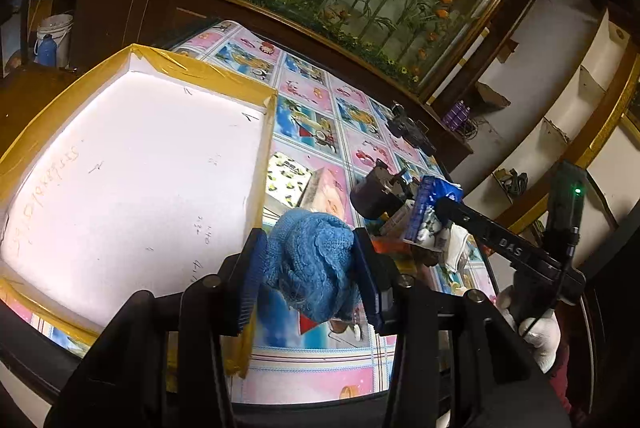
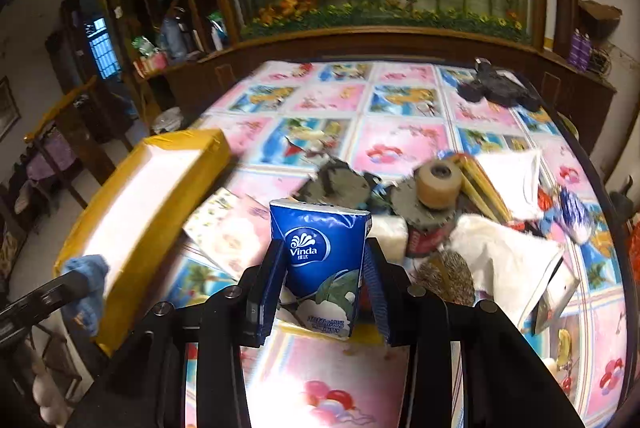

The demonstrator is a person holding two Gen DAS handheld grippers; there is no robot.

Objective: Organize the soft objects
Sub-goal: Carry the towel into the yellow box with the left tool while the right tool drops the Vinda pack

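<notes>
Partly hidden blue knit cloth between pads, clutter blurred

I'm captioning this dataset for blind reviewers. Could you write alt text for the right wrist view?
The right gripper clamps an upright blue Vinda tissue pack above a table covered in a pink and blue patterned cloth. To the left lies a white tray with yellow taped edges; to the right, a clutter including a tape roll and white cloth.

Left wrist view: close, tilted down, white tray at 10 o'clock. Right wrist view: close, somewhat blurred, same tray at 9 o'clock; both share the patterned tablecloth
</notes>
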